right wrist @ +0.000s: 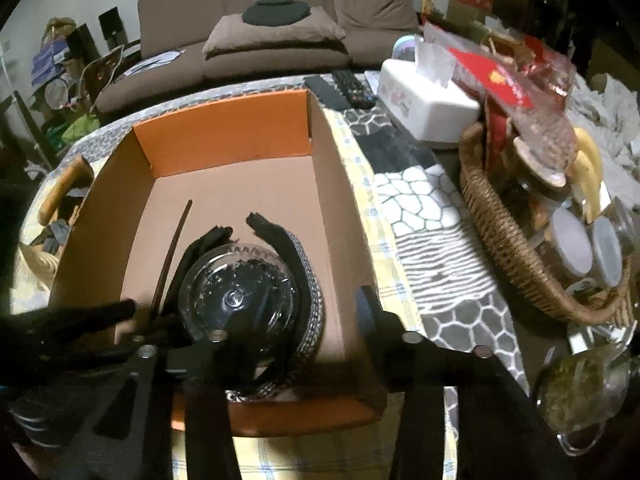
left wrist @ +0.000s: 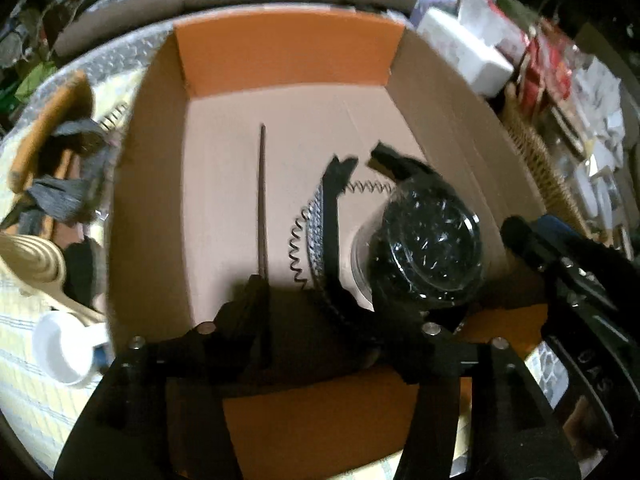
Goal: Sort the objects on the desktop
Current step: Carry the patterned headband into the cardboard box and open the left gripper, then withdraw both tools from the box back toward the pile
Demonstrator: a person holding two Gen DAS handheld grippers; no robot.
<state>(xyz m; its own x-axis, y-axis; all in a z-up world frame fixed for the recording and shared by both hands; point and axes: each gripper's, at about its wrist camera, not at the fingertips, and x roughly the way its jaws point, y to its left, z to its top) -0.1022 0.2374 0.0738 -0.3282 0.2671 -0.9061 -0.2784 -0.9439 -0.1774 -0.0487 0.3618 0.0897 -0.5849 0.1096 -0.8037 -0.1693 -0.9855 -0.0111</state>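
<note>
An open cardboard box with orange flaps stands on the table. On its floor lie a thin dark stick, black headbands, a spiral wire band and a clear jar of dark bits, tipped on its side. My left gripper hangs over the box's near edge, open, with the jar just beyond its right finger. My right gripper is also open; the jar sits by its left finger and the box's right wall runs between the two fingers. Neither grips the jar.
Left of the box lie a wooden brush, grey cloths, a wooden spoon and a white cup. To the right are a wicker basket of jars, a tissue box, remotes and a glass jar of herbs.
</note>
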